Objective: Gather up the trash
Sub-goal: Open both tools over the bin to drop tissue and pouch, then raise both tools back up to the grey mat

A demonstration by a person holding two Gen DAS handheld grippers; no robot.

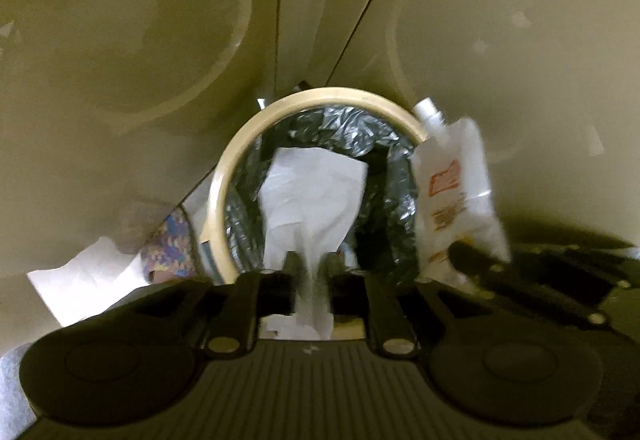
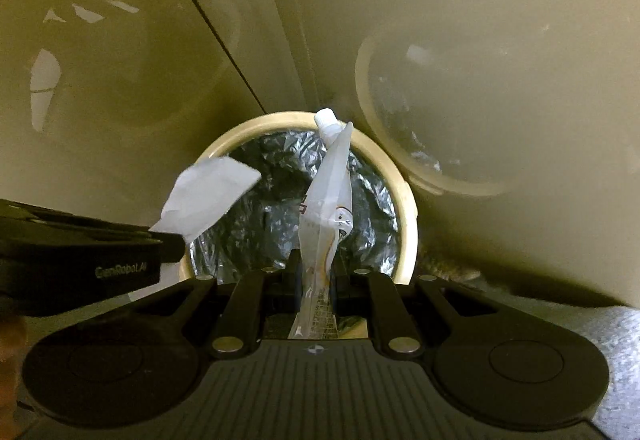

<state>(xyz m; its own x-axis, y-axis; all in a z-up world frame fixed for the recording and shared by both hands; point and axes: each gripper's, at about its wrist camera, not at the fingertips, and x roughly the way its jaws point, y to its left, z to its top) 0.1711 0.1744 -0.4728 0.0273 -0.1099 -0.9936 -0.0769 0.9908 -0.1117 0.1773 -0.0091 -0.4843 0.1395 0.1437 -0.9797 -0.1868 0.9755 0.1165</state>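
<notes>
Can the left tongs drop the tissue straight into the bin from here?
Probably yes: the left tongs hold the tissue over the open lined bin, nothing between; the pouch sits off to the side.

Ahead of both grippers, the trash bin loses its near rim behind the gripper bodies, and its bottom is lost in dark liner folds. The tissue in the left gripper hides that gripper's fingertips. The spouted pouch covers the right gripper's pads; its print is too blurred to read. Left of the left gripper, a patterned object is half hidden and unidentifiable.
</notes>
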